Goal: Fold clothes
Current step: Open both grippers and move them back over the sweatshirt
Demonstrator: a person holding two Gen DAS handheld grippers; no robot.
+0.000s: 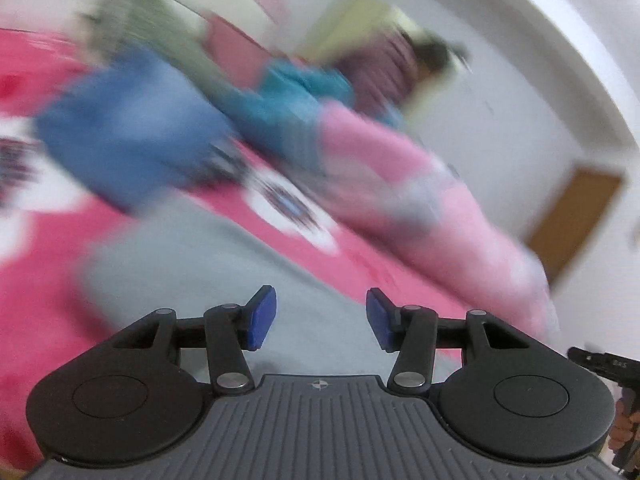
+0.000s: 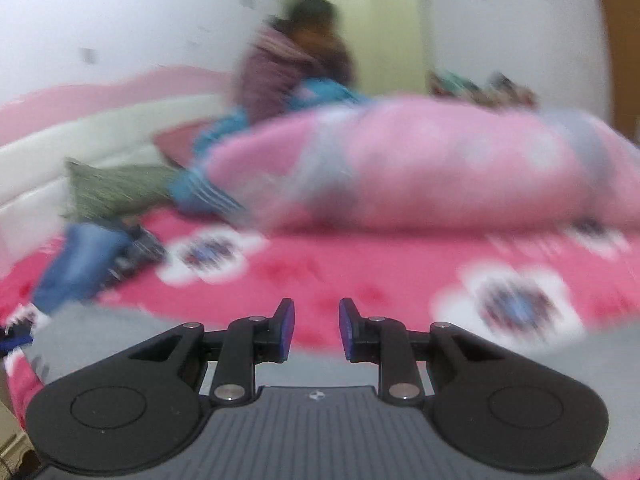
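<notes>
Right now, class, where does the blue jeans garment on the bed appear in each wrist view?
Left wrist view: the blue jeans lie left of centre, in the upper half, blurred.
Right wrist view: the blue jeans lie at the left edge, mid-height, crumpled on the bedspread.
Shared landmark: the pink blanket heap.

No readable text, labels or numbers in either view; both are motion-blurred. Only mark: a small round compass-style emblem point(image 1: 319, 385) on the ribbed grey body of the left claw, same emblem point(image 2: 315, 395) on the right claw's body. No letters on either.
</notes>
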